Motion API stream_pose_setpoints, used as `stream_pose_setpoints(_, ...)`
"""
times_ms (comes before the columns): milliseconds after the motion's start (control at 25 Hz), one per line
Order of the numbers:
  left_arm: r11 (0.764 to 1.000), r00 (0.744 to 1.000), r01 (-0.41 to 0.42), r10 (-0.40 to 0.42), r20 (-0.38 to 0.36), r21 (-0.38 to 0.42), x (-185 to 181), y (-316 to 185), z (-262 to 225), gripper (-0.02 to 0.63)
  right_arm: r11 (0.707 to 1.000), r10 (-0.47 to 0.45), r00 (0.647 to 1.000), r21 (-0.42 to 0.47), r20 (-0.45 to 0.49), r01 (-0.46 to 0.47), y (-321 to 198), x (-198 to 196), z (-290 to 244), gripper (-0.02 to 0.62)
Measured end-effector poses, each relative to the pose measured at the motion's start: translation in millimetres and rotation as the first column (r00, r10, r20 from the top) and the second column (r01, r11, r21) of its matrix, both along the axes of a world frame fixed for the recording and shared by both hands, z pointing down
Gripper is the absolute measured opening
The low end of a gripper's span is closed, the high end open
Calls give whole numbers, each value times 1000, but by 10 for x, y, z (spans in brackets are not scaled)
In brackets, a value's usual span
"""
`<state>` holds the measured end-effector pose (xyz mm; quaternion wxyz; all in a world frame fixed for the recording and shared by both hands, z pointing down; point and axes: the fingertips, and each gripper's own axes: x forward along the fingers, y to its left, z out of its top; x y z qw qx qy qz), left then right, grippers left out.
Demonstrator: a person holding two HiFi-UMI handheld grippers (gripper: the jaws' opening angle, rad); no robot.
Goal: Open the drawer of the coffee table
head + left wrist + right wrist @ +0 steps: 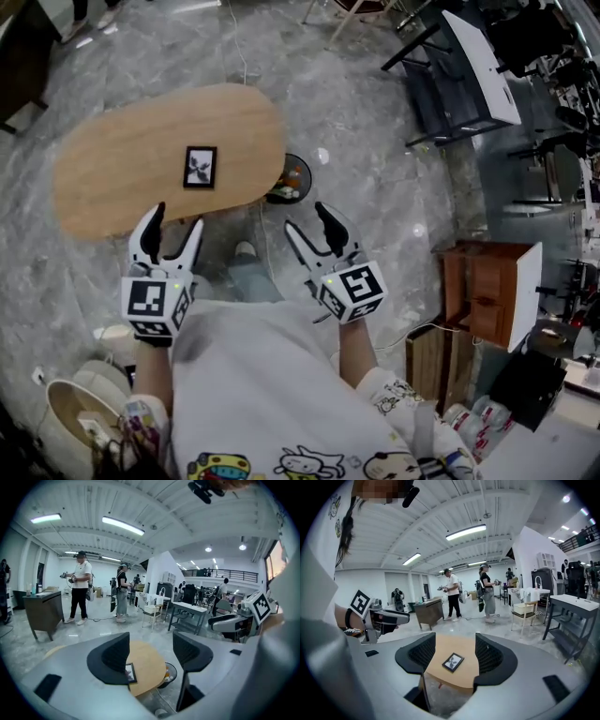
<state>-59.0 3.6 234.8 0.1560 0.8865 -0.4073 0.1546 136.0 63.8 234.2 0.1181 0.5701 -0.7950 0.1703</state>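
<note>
The person's white printed shirt (272,375) fills the bottom of the head view, and just past it I have both tools hanging in open air. The left hand-held gripper (176,219) has its jaws spread with nothing between them; the right hand-held gripper (307,219) is spread the same way, also empty. The coffee table's oval wooden surface (122,178) lies at 11 o'clock from them, touching neither, and I cannot make out its drawer from above. A black picture frame (200,167) lies flat on the surface. A dark round bin (292,180) sits at 12 o'clock, just beside the surface's right end. A shoe (245,250) stands between the grippers and the surface. A wooden cabinet (478,291) stands well apart at 3 o'clock
</note>
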Motion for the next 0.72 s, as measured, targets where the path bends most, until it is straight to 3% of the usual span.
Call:
stream_pose_setpoints(320, 993, 992, 121, -121, 18, -4, -90, 150, 57, 265, 991, -129, 991, -21, 19, 129, -99, -45, 145, 230)
stream_pose_setpoints(720, 989, 990, 141, -141, 16, -31, -296, 159, 168, 265, 984, -171, 985, -50, 12, 172, -193, -259, 246, 230)
